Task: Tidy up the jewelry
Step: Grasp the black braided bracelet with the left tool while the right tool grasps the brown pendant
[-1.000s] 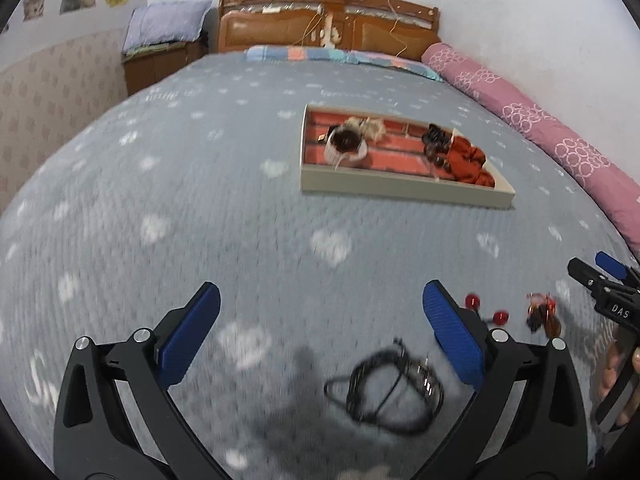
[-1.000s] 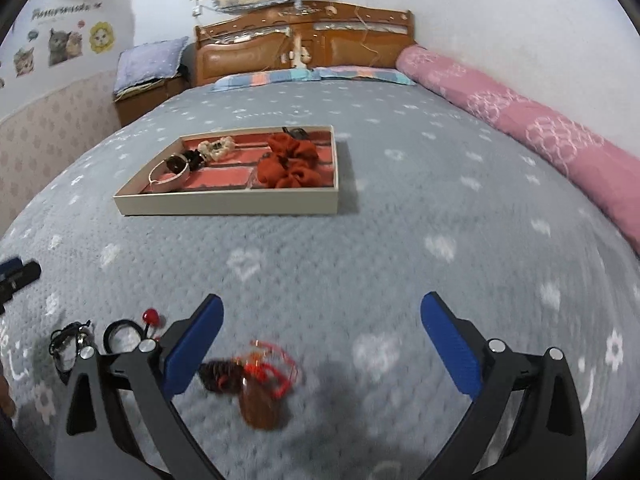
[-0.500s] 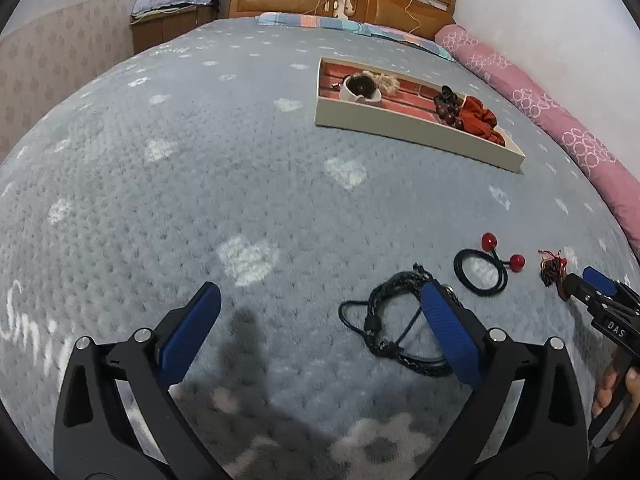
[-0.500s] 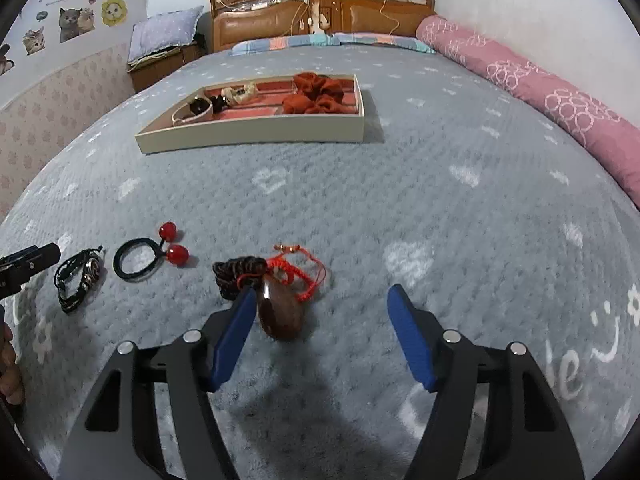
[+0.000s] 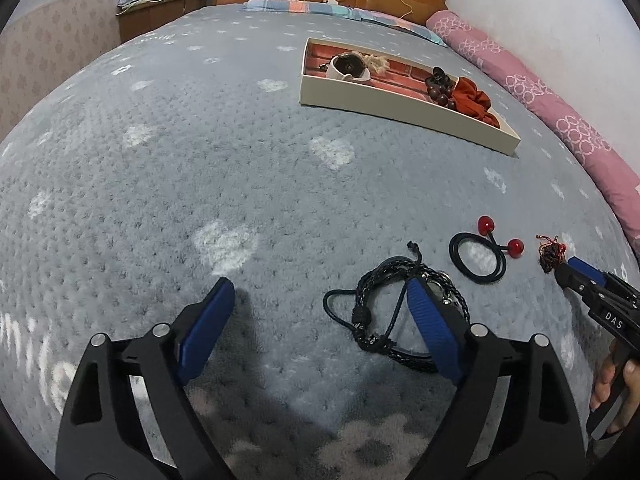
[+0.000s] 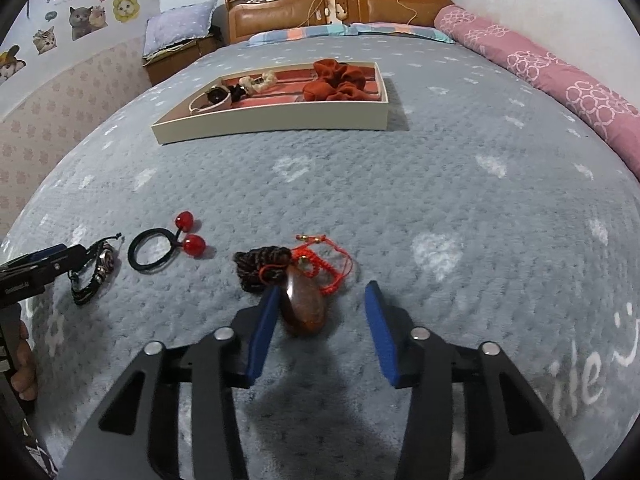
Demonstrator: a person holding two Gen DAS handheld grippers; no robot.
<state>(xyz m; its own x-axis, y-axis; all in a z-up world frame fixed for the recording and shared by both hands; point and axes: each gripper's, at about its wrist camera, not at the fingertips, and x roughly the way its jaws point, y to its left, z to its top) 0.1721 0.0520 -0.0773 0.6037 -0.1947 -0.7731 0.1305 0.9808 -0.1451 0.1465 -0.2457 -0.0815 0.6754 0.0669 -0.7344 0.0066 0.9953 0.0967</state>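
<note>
On the grey bedspread lie a black braided cord bracelet point(image 5: 394, 308), a black hair tie with two red balls point(image 5: 480, 256), and an amber pendant on red and brown cord point(image 6: 302, 300). My left gripper point(image 5: 320, 312) is open and low over the spread; its right finger overlaps the bracelet. My right gripper point(image 6: 320, 312) is open, partly narrowed, around the pendant, its left finger right beside it. The cream tray with red lining point(image 6: 276, 124) sits farther up the bed, holding a rust scrunchie point(image 6: 336, 80), a white bangle and dark beads.
A pink bolster point(image 6: 560, 80) runs along the right edge of the bed. The wooden headboard point(image 6: 340, 0) and a bedside cabinet point(image 6: 180, 52) stand at the far end. My right gripper shows at the right of the left wrist view point(image 5: 580, 280).
Both grippers have come lower and closer to the bedspread. The right gripper's fingers have narrowed around the pendant. The left gripper has closed in on the black bracelet.
</note>
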